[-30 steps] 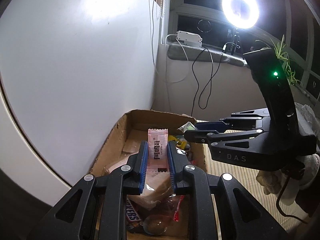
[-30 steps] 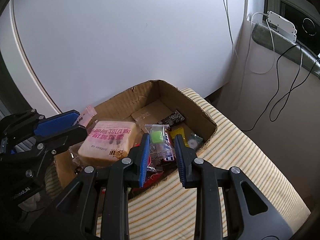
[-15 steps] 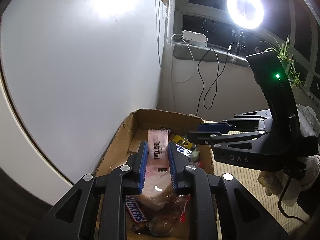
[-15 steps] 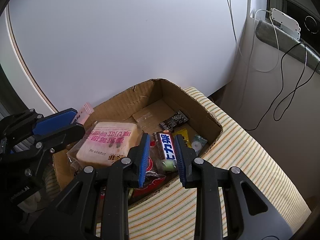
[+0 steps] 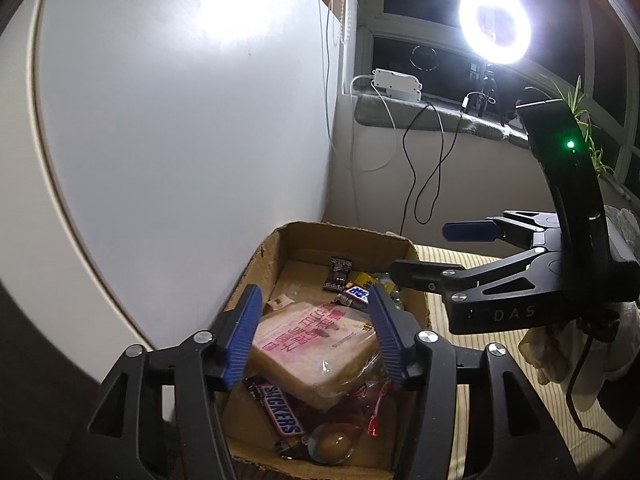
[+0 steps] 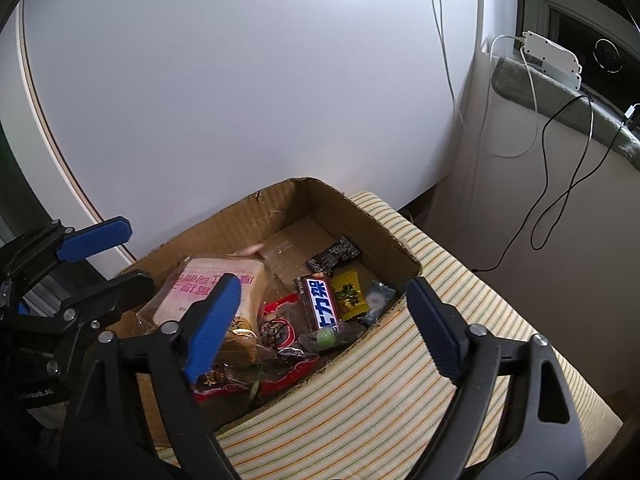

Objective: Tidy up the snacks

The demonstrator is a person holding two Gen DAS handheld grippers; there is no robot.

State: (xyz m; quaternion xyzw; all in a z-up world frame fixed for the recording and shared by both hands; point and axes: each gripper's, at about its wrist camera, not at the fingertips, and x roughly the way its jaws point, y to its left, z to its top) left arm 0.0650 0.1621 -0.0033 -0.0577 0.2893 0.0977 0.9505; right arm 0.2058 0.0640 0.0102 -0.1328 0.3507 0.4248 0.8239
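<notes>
A cardboard box (image 5: 276, 256) (image 6: 280, 208) on a striped cloth holds several snacks. A wrapped bread slice with pink print (image 5: 316, 336) (image 6: 212, 284) lies on top. Beside it are a Snickers bar (image 5: 280, 412), a blue bar (image 6: 320, 300), a yellow candy (image 6: 348, 296) and a black packet (image 6: 334, 256). A pink sachet (image 6: 250, 249) lies behind the bread. My left gripper (image 5: 314, 334) is open and empty above the box. My right gripper (image 6: 320, 320) is open and empty over the box's near edge; it also shows in the left wrist view (image 5: 436, 252).
A white wall (image 5: 180, 120) stands right behind the box. The striped cloth (image 6: 400, 392) spreads to the right of the box. A windowsill with a white adapter (image 5: 396, 84), hanging cables and a ring light (image 5: 494, 20) lies beyond.
My left gripper opened and let go of the pink sachet, which now lies in the box. My right gripper opened wide after dropping a small clear-wrapped green candy into the box.
</notes>
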